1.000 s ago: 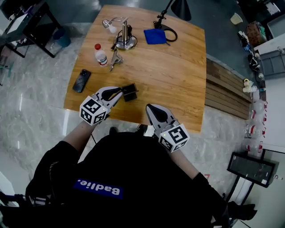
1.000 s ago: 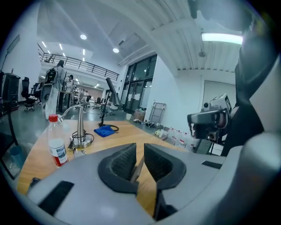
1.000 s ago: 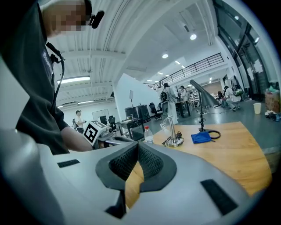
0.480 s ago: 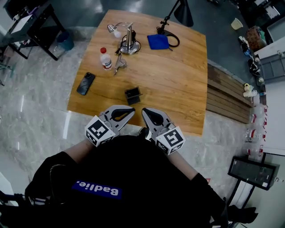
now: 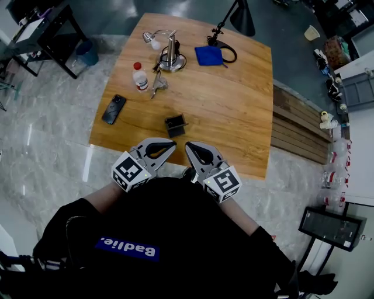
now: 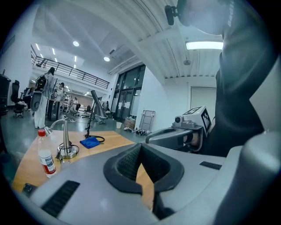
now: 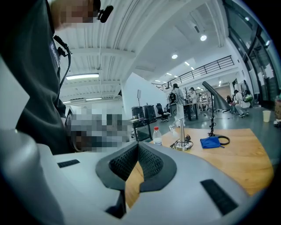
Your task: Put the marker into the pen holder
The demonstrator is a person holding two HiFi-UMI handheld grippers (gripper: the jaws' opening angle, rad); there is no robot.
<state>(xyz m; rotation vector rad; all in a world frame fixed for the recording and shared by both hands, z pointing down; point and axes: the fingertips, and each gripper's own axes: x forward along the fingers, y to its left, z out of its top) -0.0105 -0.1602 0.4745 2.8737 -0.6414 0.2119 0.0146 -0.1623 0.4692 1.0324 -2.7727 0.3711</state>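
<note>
The black pen holder (image 5: 175,125) stands on the wooden table (image 5: 234,105), near its front edge. No marker shows anywhere in the open; whether one is inside the holder I cannot tell. My left gripper (image 5: 169,146) sits just short of the holder, over the table's near edge, shut and empty. My right gripper (image 5: 189,147) lies close beside it, also shut and empty. In the left gripper view the jaws (image 6: 142,176) meet at the tips with only table showing behind. The right gripper view shows its jaws (image 7: 131,182) closed the same way.
A water bottle (image 5: 139,76), a phone (image 5: 113,109), a metal stand with cable (image 5: 170,54), a blue cloth (image 5: 208,55) and a black lamp (image 5: 241,17) occupy the table's far half. A dark cart (image 5: 41,29) stands on the floor to the left.
A second ago my left gripper was at the pen holder. It has drawn back toward my body, and both grippers have held still beside each other for the last half second.
</note>
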